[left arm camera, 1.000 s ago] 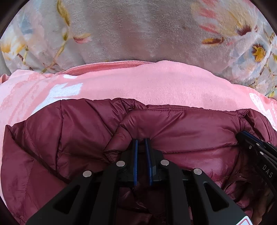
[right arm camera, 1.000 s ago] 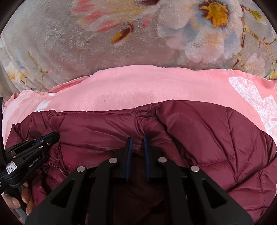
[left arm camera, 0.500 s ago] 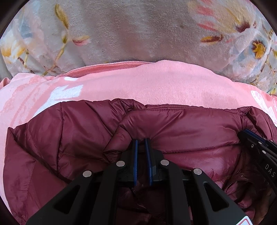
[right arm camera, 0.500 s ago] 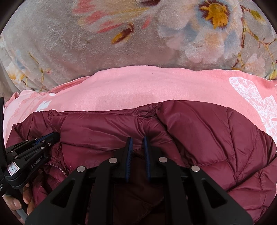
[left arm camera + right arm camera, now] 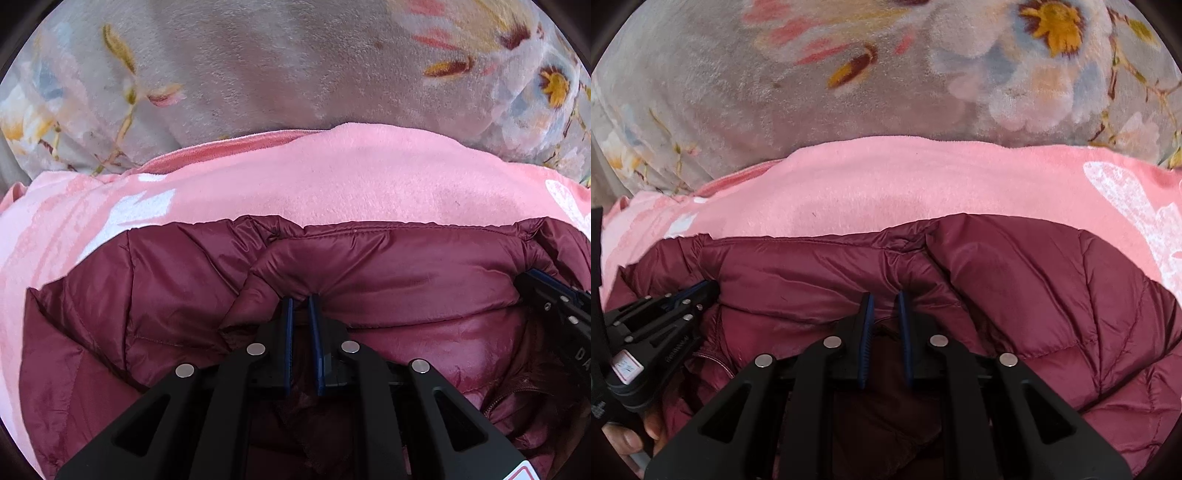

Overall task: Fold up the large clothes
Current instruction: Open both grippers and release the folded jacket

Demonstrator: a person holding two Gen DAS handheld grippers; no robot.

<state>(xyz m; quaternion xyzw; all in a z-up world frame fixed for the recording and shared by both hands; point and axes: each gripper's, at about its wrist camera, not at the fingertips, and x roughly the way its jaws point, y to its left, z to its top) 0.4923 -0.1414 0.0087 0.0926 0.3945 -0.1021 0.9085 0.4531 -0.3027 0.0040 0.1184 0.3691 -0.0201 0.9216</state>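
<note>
A maroon quilted puffer jacket (image 5: 424, 273) lies on a pink blanket (image 5: 332, 173); it also shows in the right wrist view (image 5: 1052, 295). My left gripper (image 5: 300, 301) is shut on a pinched fold of the jacket near its upper edge. My right gripper (image 5: 884, 295) is shut on another fold of the same jacket, its pads slightly wider apart. Each gripper shows in the other's view: the right one at the right edge (image 5: 554, 299), the left one at the left (image 5: 679, 299), with a hand below it.
The pink blanket (image 5: 886, 184) with white prints lies over a grey floral plush cover (image 5: 277, 62), which also fills the top of the right wrist view (image 5: 849, 74). A zipper (image 5: 513, 395) runs along the jacket's opening at lower right.
The jacket has shifted slightly lower and nearer in both views. The right gripper's pads stand a little wider apart than before. Both grips hold.
</note>
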